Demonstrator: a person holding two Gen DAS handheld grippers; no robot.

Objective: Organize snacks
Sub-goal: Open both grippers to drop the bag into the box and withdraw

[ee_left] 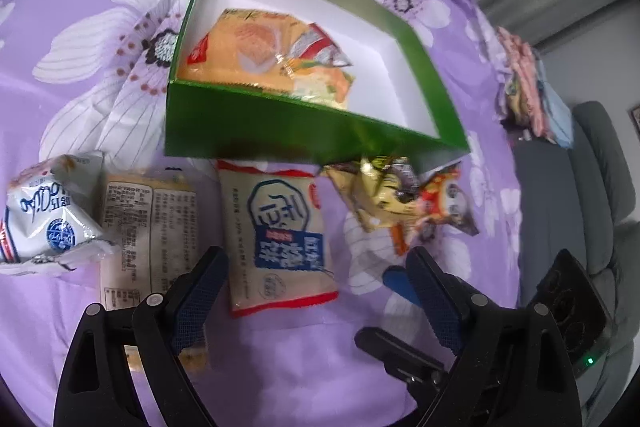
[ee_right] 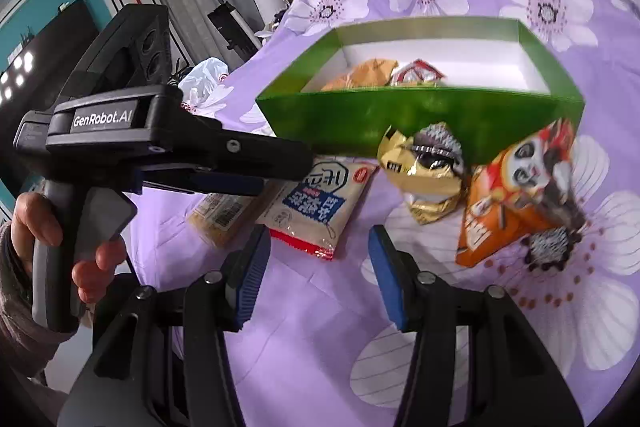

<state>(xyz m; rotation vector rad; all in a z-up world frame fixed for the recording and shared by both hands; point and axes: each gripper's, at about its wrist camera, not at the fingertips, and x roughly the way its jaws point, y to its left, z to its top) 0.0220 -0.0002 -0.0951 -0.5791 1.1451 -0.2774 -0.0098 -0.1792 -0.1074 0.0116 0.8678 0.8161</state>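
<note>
Five snack packets lie loose on the purple floral counter at the green box's (ee_left: 304, 131) six o'clock side. Left gripper (ee_left: 316, 291) gapes wide over the cream-and-blue packet (ee_left: 276, 239); right gripper (ee_right: 316, 271) stands half-open, empty. Crowded neighbours risk being nudged or grabbed together. Blur hides labels; the box wall partly hides two packets inside.

Left gripper (ee_right: 256, 183) made of black plastic, white "GenRobot.AI" printed at 9 o'clock, silver screws seen, blue ribbed pads (ee_right: 250, 277) on right gripper (ee_right: 318, 277), hand (ee_right: 60, 247) in fuzzy brown sleeve (ee_right: 16, 311)
</note>
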